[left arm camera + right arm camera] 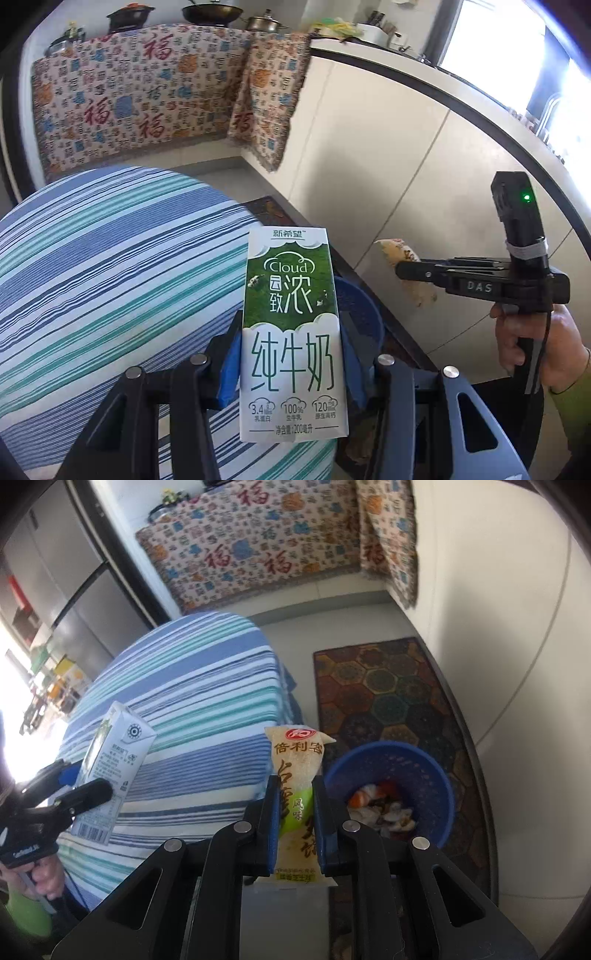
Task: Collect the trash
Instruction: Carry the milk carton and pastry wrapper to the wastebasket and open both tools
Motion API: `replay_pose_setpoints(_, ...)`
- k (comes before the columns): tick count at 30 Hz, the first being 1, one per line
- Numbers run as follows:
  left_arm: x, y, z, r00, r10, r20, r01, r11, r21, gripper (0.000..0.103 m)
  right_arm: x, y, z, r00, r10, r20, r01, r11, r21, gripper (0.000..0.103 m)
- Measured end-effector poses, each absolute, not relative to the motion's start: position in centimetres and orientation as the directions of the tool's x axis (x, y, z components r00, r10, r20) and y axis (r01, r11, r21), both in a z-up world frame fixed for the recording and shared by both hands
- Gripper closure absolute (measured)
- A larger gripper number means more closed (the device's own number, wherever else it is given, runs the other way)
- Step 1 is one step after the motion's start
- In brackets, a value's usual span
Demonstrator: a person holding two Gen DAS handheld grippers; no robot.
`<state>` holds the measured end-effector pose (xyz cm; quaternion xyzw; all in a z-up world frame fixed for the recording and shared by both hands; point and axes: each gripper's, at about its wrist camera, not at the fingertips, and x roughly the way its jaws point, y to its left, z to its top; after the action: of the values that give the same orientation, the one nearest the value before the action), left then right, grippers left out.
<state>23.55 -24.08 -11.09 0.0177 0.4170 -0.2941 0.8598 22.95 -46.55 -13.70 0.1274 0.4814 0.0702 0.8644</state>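
Milk carton (293, 332) stands upright between the blue pads of the left gripper (291, 363), which pinch it on both sides; in the left wrist view it fills the centre down to 6 o'clock. Behind it, from 8 to 10 o'clock, lies the striped tablecloth (110, 258), and a sliver of the blue basket (364, 314) peeks out just past the carton's right edge.

At 3 o'clock in that view the right gripper (400, 268) is held in a hand (532, 343), its fingers closed on a pale snack wrapper (400, 247). In the right wrist view the wrapper is upright at the centre, squeezed narrow between the two pads. The basket sits at 4 o'clock on a patterned rug (384, 686) and holds scraps already (white, orange and dark bits). The carton shows again at 9 o'clock, tilted, over the tablecloth. A printed cloth (258, 542) hangs at 12 o'clock.
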Motion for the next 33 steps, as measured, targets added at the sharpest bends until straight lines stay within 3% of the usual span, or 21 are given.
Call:
replay_pose_setpoints(8, 27.8, -34.1, -15.5, 0.363, -0.542, -0.758, 0.592, 0.762, -0.261, 0.055, 23.9, -53.5, -18.5, 0.509, 0.208, -0.835, 0.126, 0.942, 0.312, 0.088)
replay_pose_setpoints(19, 31.8, -39.4, -21.7, 0.289, -0.515, -0.807, 0.568, 0.771, -0.288, 0.054, 25.5, -58.3, -25.4, 0.489, 0.3, -0.819, 0.23, 0.862, 0.452, 0.086)
replay_pose_setpoints(21, 32.3, -40.1, -22.8, 0.27, -0.51, -0.817, 0.574, 0.767, -0.289, 0.053, 26.0, -58.5, -26.7, 0.476, 0.323, -0.818, 0.24, 0.847, 0.474, 0.078)
replay_pose_setpoints(22, 32.8, -40.4, -23.4, 0.263, -0.504, -0.823, 0.568, 0.77, -0.29, 0.045, 26.0, -58.8, -27.5, 0.475, 0.327, -0.817, 0.254, 0.838, 0.483, 0.068)
replay_pose_setpoints(23, 33.1, -40.7, -24.0, 0.257, -0.5, -0.827, 0.557, 0.776, -0.296, 0.041, 25.7, -59.2, -28.0, 0.48, 0.321, -0.816, 0.269, 0.832, 0.486, 0.041)
replay_pose_setpoints(24, 33.5, -40.7, -24.4, 0.252, -0.501, -0.828, 0.542, 0.782, -0.308, 0.038, 25.7, -59.4, -28.3, 0.485, 0.308, -0.818, 0.282, 0.831, 0.48, 0.028)
replay_pose_setpoints(28, 33.7, -40.9, -24.5, 0.268, -0.502, -0.823, 0.532, 0.789, -0.308, 0.038, 24.9, -60.7, -28.3, 0.501, 0.257, -0.826, 0.341, 0.819, 0.462, 0.025)
replay_pose_setpoints(30, 32.7, -40.8, -23.5, 0.303, -0.499, -0.812, 0.559, 0.783, -0.273, 0.038, 24.1, -61.2, -27.4, 0.511, 0.21, -0.833, 0.375, 0.818, 0.436, 0.009)
replay_pose_setpoints(32, 31.2, -40.5, -22.3, 0.345, -0.486, -0.803, 0.587, 0.779, -0.219, 0.036, 23.3, -61.4, -26.1, 0.519, 0.167, -0.838, 0.397, 0.822, 0.41, 0.0)
replay_pose_setpoints(33, 30.3, -40.4, -21.5, 0.365, -0.475, -0.801, 0.597, 0.779, -0.189, 0.031, 22.8, -61.4, -25.3, 0.524, 0.155, -0.837, 0.398, 0.825, 0.402, 0.0)
